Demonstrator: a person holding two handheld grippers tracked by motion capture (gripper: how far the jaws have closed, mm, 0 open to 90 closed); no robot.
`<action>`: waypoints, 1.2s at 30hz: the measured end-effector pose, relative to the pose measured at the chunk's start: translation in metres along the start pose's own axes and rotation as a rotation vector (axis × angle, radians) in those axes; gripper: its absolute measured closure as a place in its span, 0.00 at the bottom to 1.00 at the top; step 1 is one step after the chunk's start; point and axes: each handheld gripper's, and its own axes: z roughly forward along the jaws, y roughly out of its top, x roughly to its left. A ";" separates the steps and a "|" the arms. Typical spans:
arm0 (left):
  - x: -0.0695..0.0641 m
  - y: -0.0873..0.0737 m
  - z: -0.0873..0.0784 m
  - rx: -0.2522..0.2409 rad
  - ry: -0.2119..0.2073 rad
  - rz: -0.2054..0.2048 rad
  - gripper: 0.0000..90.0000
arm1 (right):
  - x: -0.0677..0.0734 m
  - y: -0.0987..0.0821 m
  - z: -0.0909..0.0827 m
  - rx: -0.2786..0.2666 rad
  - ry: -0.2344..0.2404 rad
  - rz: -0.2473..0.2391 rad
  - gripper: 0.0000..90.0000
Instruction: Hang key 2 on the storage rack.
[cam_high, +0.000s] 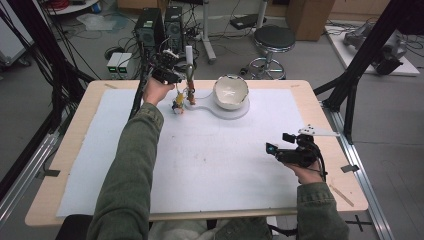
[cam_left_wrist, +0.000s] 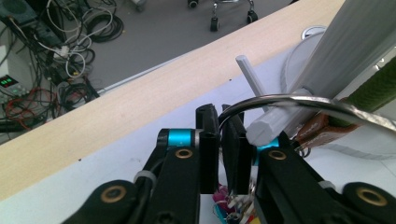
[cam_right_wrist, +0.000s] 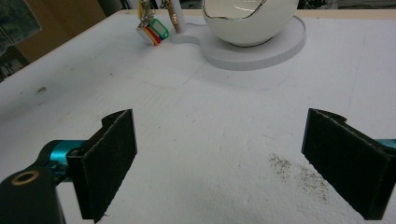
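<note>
A black stool (cam_high: 274, 39) stands beyond the table (cam_high: 75, 145).

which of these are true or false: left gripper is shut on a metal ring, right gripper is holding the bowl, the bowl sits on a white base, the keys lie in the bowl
1. The left gripper is shut on a metal ring. True: the thin ring runs between the nearly closed jaws.
2. The right gripper holds the bowl. False: its jaws stand wide open over the bare white mat.
3. The bowl sits on a white base. True.
4. The keys lie in the bowl. False: they hang beside it, at the stand's post.
</note>
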 end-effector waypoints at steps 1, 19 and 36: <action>0.001 0.000 -0.001 -0.001 -0.002 -0.008 0.85 | 0.000 0.000 0.000 -0.001 0.000 0.000 0.11; 0.019 -0.014 -0.017 0.017 -0.020 -0.150 0.19 | -0.001 0.000 -0.002 -0.006 -0.010 0.005 0.11; 0.036 -0.045 -0.060 -0.080 -0.042 -0.186 0.02 | -0.003 0.000 -0.002 -0.005 -0.045 0.008 0.10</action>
